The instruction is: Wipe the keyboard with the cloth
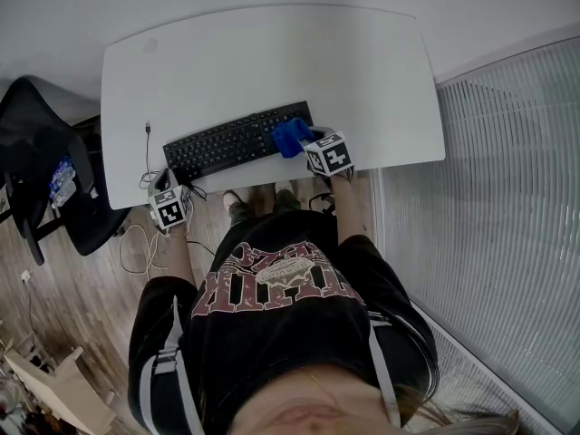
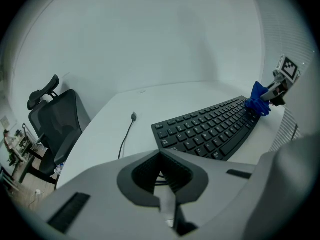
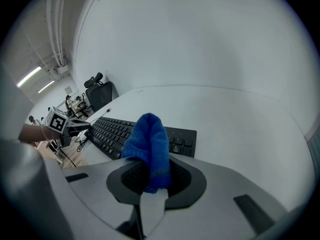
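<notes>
A black keyboard (image 1: 231, 140) lies near the front edge of the white desk (image 1: 272, 62). My right gripper (image 1: 313, 143) is shut on a blue cloth (image 1: 292, 136), which rests over the keyboard's right end. In the right gripper view the cloth (image 3: 149, 146) sticks up from between the jaws, with the keyboard (image 3: 130, 134) just beyond it. My left gripper (image 1: 172, 187) is shut and empty at the desk's front left edge, just left of the keyboard (image 2: 212, 129). From the left gripper view the cloth (image 2: 258, 100) and the right gripper (image 2: 272, 91) show at the keyboard's far end.
A thin black cable (image 1: 148, 148) with a plug lies on the desk left of the keyboard. A black office chair (image 1: 41, 166) stands off the desk's left side. A ribbed wall or blind (image 1: 507, 198) runs along the right. Cables hang under the desk edge.
</notes>
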The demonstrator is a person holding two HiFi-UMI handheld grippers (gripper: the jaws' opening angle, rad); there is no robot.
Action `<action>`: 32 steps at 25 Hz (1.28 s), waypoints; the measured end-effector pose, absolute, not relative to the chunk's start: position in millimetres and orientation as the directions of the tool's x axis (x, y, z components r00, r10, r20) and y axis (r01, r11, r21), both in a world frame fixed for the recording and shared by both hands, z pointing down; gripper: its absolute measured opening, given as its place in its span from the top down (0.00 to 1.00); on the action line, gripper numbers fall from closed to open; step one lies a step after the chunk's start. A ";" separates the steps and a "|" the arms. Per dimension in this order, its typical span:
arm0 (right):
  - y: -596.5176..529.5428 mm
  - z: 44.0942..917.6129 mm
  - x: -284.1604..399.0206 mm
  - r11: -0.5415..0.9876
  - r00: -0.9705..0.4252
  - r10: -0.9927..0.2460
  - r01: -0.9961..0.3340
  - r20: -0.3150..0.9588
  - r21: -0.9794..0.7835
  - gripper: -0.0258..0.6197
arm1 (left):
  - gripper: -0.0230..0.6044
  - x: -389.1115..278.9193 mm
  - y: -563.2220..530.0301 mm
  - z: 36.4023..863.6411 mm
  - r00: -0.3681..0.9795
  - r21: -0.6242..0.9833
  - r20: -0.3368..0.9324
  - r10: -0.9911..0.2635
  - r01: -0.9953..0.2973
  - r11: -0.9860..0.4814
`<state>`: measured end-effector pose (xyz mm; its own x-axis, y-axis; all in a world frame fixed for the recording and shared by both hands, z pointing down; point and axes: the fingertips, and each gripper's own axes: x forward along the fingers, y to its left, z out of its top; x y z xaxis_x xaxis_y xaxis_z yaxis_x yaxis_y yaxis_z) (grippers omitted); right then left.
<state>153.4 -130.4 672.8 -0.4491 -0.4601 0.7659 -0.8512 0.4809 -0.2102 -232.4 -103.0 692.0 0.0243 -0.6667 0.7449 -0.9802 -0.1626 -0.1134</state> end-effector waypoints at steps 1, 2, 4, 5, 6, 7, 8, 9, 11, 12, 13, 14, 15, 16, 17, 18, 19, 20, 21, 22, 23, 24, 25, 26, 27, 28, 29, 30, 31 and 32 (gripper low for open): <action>-130.7 672.7 158.0 0.471 -0.444 -0.466 -0.857 0.765 -0.210 0.86 | 0.91 -232.5 -102.6 692.8 0.022 -0.113 0.748 -0.663 -0.981 -0.160; -130.7 672.8 162.7 0.461 -0.439 -0.473 -0.862 0.764 -0.210 0.86 | 0.91 -232.5 -102.3 693.2 0.019 -0.114 0.750 -0.661 -0.981 -0.158; -130.0 673.0 172.2 0.440 -0.427 -0.487 -0.874 0.762 -0.208 0.86 | 0.91 -232.4 -101.6 693.4 0.014 -0.116 0.750 -0.662 -0.981 -0.153; -129.7 673.1 177.0 0.430 -0.419 -0.494 -0.879 0.762 -0.205 0.86 | 0.91 -232.5 -101.6 693.4 0.013 -0.117 0.749 -0.662 -0.981 -0.152; -129.7 673.3 181.9 0.421 -0.411 -0.500 -0.885 0.762 -0.201 0.86 | 0.91 -232.6 -101.6 693.8 0.012 -0.117 0.750 -0.662 -0.982 -0.150; -129.7 673.7 187.0 0.411 -0.402 -0.506 -0.890 0.763 -0.197 0.86 | 0.91 -232.6 -101.8 694.3 0.011 -0.117 0.750 -0.661 -0.982 -0.149; -129.8 674.2 192.0 0.402 -0.394 -0.510 -0.895 0.765 -0.193 0.86 | 0.91 -232.7 -102.0 694.6 0.010 -0.117 0.751 -0.661 -0.982 -0.149; -129.6 674.7 197.1 0.394 -0.385 -0.514 -0.900 0.767 -0.187 0.86 | 0.91 -232.8 -102.2 694.7 0.009 -0.119 0.751 -0.660 -0.982 -0.148; -128.7 675.4 207.6 0.387 -0.361 -0.517 -0.907 0.776 -0.164 0.86 | 0.91 -232.9 -102.5 694.5 0.006 -0.121 0.752 -0.660 -0.982 -0.147; -128.2 675.6 212.7 0.385 -0.349 -0.518 -0.911 0.781 -0.151 0.86 | 0.91 -233.2 -102.5 694.4 0.004 -0.122 0.751 -0.660 -0.982 -0.144; -127.9 675.7 217.7 0.379 -0.338 -0.520 -0.914 0.784 -0.143 0.86 | 0.91 -233.5 -102.2 694.4 0.002 -0.121 0.751 -0.661 -0.983 -0.141; -127.5 675.9 222.9 0.370 -0.329 -0.523 -0.919 0.786 -0.138 0.86 | 0.91 -233.7 -101.9 694.4 0.002 -0.118 0.750 -0.662 -0.984 -0.136; -127.1 676.0 228.6 0.359 -0.318 -0.526 -0.924 0.789 -0.132 0.86 | 0.91 -233.7 -101.6 694.3 0.001 -0.116 0.749 -0.663 -0.984 -0.132; -126.6 676.1 234.7 0.348 -0.303 -0.529 -0.929 0.793 -0.123 0.86 | 0.91 -233.7 -101.5 694.1 0.001 -0.113 0.748 -0.664 -0.985 -0.128; -126.0 676.0 240.9 0.336 -0.288 -0.532 -0.935 0.796 -0.114 0.86 | 0.91 -233.6 -101.5 693.8 0.001 -0.111 0.747 -0.665 -0.986 -0.125; -125.5 675.6 246.5 0.324 -0.277 -0.535 -0.940 0.798 -0.109 0.86 | 0.91 -233.6 -101.6 693.4 0.000 -0.109 0.746 -0.666 -0.986 -0.123; -125.4 674.6 251.1 0.311 -0.272 -0.540 -0.944 0.796 -0.111 0.86 | 0.91 -233.6 -101.8 693.1 0.000 -0.107 0.745 -0.667 -0.987 -0.120; -125.8 673.0 254.9 0.297 -0.272 -0.548 -0.947 0.791 -0.120 0.86 | 0.91 -233.8 -102.1 692.9 0.000 -0.104 0.743 -0.669 -0.988 -0.115; -126.8 670.6 257.9 0.281 -0.276 -0.558 -0.950 0.783 -0.134 0.86 | 0.91 -234.0 -102.4 692.7 -0.001 -0.100 0.741 -0.672 -0.989 -0.109; -128.3 667.6 260.2 0.267 -0.281 -0.571 -0.952 0.772 -0.149 0.86 | 0.91 -234.3 -102.7 692.6 -0.003 -0.096 0.738 -0.675 -0.990 -0.101; -130.1 664.2 262.1 0.254 -0.286 -0.583 -0.953 0.760 -0.164 0.86 | 0.91 -234.6 -102.7 692.5 -0.006 -0.094 0.735 -0.678 -0.991 -0.093; -131.8 660.8 263.5 0.244 -0.290 -0.596 -0.954 0.749 -0.176 0.86 | 0.91 -234.7 -102.6 692.1 -0.011 -0.094 0.733 -0.680 -0.992 -0.085; -133.5 657.5 264.6 0.237 -0.293 -0.606 -0.954 0.739 -0.184 0.86 | 0.91 -234.5 -102.1 691.4 -0.017 -0.098 0.730 -0.683 -0.992 -0.080; -135.0 654.3 265.3 0.234 -0.296 -0.616 -0.954 0.730 -0.189 0.86 | 0.91 -233.9 -101.4 690.1 -0.023 -0.105 0.726 -0.687 -0.991 -0.078; -136.2 650.8 265.9 0.233 -0.296 -0.625 -0.954 0.722 -0.189 0.86 | 0.91 -232.8 -100.7 688.0 -0.028 -0.114 0.720 -0.694 -0.990 -0.078; -137.6 646.9 266.4 0.234 -0.296 -0.634 -0.954 0.714 -0.187 0.86 | 0.91 -231.6 -100.0 685.3 -0.032 -0.121 0.712 -0.702 -0.990 -0.078; -139.2 642.7 266.8 0.236 -0.295 -0.644 -0.954 0.706 -0.183 0.86 | 0.91 -230.8 -99.3 682.4 -0.034 -0.125 0.704 -0.710 -0.989 -0.076; -141.3 638.5 266.7 0.237 -0.294 -0.654 -0.955 0.697 -0.180 0.86 | 0.91 -230.8 -98.7 679.8 -0.036 -0.126 0.697 -0.716 -0.989 -0.073; -143.8 634.7 266.1 0.237 -0.294 -0.663 -0.955 0.689 -0.180 0.86 | 0.91 -231.4 -98.2 677.9 -0.037 -0.123 0.693 -0.720 -0.990 -0.068; -146.3 631.5 265.0 0.238 -0.296 -0.669 -0.954 0.681 -0.181 0.86 | 0.91 -232.3 -97.9 676.3 -0.036 -0.118 0.690 -0.723 -0.991 -0.063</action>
